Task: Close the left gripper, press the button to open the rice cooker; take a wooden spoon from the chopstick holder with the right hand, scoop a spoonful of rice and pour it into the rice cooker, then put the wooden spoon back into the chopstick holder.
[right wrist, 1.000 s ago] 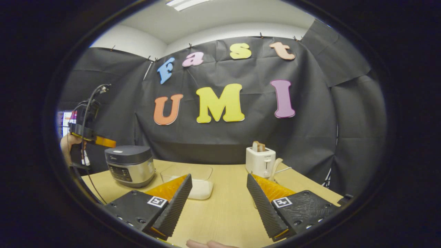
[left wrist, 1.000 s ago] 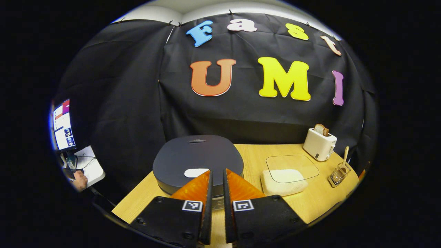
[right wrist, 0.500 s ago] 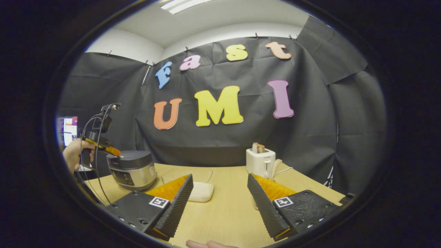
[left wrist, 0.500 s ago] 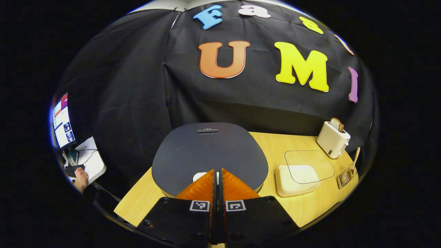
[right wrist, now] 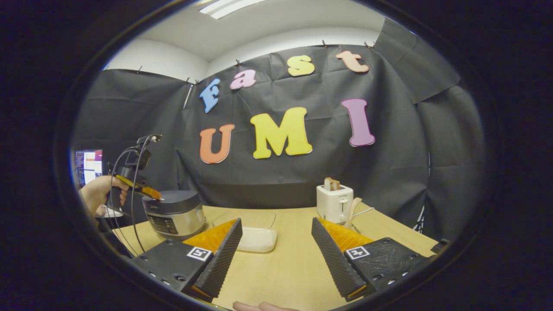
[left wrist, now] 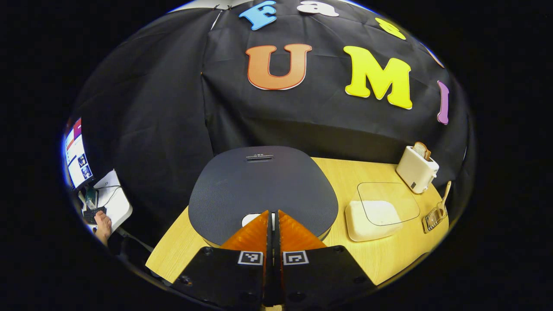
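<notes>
Opening step in hand. Left gripper (left wrist: 273,212), fingers together and holding nothing, sits at the white button (left wrist: 250,218) at 6 o'clock on the rice cooker (left wrist: 262,188) lid, still down. Right gripper (right wrist: 276,233) waits wide. Next: press firmly downward.

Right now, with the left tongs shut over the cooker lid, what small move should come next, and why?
Probably a short push straight down. The left tongs are shut with their tips over the white button at the front of the rice cooker, whose lid is still down. The right tongs hang open above the table, and the wooden spoon stands in its chopstick holder.
</notes>
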`<state>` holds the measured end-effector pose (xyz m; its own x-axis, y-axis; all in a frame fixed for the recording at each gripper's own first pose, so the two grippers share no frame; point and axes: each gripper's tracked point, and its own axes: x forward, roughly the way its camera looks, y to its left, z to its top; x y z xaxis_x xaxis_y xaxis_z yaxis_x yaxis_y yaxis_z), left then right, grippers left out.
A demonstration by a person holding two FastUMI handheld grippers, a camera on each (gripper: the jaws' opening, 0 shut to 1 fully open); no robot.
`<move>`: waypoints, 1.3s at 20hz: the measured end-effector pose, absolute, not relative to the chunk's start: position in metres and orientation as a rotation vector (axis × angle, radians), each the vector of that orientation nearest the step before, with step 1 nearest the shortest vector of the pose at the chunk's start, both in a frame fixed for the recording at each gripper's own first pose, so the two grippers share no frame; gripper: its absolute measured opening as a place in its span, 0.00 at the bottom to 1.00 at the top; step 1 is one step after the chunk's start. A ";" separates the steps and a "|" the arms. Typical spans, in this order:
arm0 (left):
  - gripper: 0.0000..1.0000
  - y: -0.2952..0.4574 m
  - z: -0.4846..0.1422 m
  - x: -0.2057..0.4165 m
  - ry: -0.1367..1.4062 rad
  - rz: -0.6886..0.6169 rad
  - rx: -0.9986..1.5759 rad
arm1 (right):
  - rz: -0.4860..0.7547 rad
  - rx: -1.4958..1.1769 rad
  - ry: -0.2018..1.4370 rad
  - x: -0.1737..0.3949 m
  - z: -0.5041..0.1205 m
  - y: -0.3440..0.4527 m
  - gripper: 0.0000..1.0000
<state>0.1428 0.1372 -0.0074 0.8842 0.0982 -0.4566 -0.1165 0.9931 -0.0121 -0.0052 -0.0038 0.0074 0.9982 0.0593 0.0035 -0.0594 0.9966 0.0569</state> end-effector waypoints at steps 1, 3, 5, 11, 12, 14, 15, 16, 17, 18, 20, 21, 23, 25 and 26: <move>0.03 0.136 -0.004 0.142 0.462 0.109 -0.061 | 0.051 0.043 -0.012 -0.006 0.008 -0.007 0.96; 0.03 0.136 0.026 0.137 0.381 0.113 -0.067 | 0.033 0.025 -0.022 -0.005 0.009 -0.011 0.96; 0.03 0.139 0.058 0.126 0.289 0.130 -0.044 | 0.026 0.028 -0.011 -0.002 0.005 -0.012 0.96; 0.05 0.111 0.098 0.072 0.142 0.082 -0.012 | 0.005 0.031 0.023 0.006 -0.004 -0.017 0.96; 0.12 0.108 0.098 0.064 0.127 0.084 0.007 | 0.000 0.025 0.025 0.007 -0.004 -0.018 0.96; 0.33 0.100 0.089 0.049 0.111 0.091 0.026 | -0.008 0.016 0.031 0.008 -0.006 -0.019 0.94; 0.49 0.090 0.083 0.044 0.112 0.074 0.022 | -0.014 0.012 0.033 0.008 -0.006 -0.021 0.94; 0.52 0.080 0.076 0.039 0.111 0.053 0.018 | -0.024 0.009 0.032 0.009 -0.006 -0.024 0.96; 0.68 0.073 0.072 0.036 0.101 0.041 0.014 | -0.033 0.007 0.030 0.010 -0.005 -0.027 0.96; 0.83 0.070 0.068 0.029 0.092 0.043 0.012 | -0.041 0.005 0.030 0.010 -0.005 -0.030 0.96; 0.99 0.071 0.060 0.019 0.061 0.060 0.011 | -0.066 -0.002 0.029 0.012 -0.004 -0.038 0.96; 0.99 0.071 0.055 0.014 0.047 0.068 0.009 | -0.078 -0.002 0.028 0.013 -0.004 -0.042 0.96; 0.99 0.066 0.043 0.005 0.036 0.066 -0.018 | -0.099 0.003 0.031 0.014 -0.004 -0.052 0.96; 0.99 0.057 0.030 0.000 0.042 0.038 -0.060 | -0.116 -0.005 0.041 0.018 -0.005 -0.061 0.96; 0.99 0.053 0.024 -0.001 0.048 0.021 -0.072 | -0.128 -0.014 0.042 0.019 -0.005 -0.068 0.96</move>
<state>-0.0010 0.0528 0.0241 0.9986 0.0189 -0.0486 -0.0223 0.9972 -0.0716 0.0195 -0.0681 -0.0050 0.9909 -0.1284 -0.0407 0.1278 0.9917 -0.0171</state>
